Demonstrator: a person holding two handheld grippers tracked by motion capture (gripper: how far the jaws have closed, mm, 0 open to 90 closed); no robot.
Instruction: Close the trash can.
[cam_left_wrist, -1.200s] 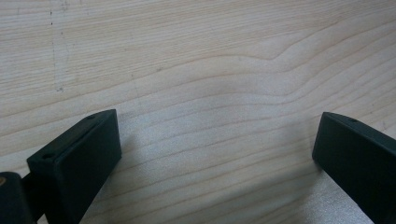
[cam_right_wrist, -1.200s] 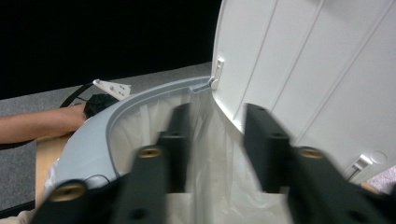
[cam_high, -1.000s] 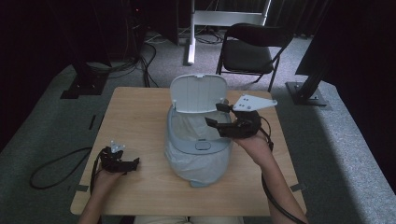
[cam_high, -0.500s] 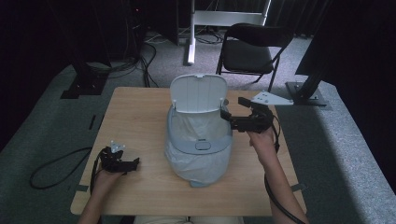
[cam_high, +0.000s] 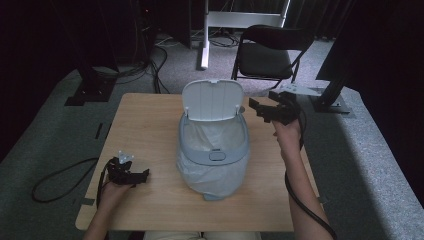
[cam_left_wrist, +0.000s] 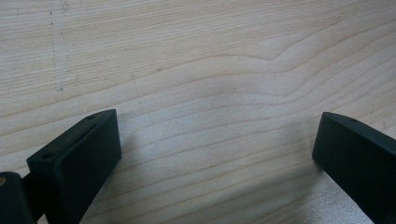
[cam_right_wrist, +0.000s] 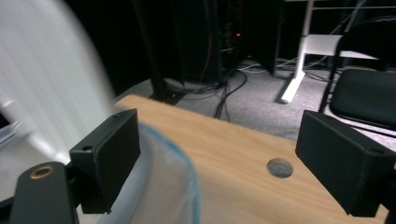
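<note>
The pale blue bin stands mid-table, lid tipped up at its far rim, a white liner inside. Just right of that lid hovers the right gripper — jaws just spread wide, nothing between them. The left gripper rests near the bin's left side — jaws apart, empty.

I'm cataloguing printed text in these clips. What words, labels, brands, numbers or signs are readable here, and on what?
None can be read.
Bin: no print shows on its open lid, on the small latch tab at its front rim, or on the liner bag.
Table: bare wood grain, no marks that read as text.
Left gripper and right gripper: plain black jaws, no lettering.
A small red light glows in the dark background; it is no sign.
</note>
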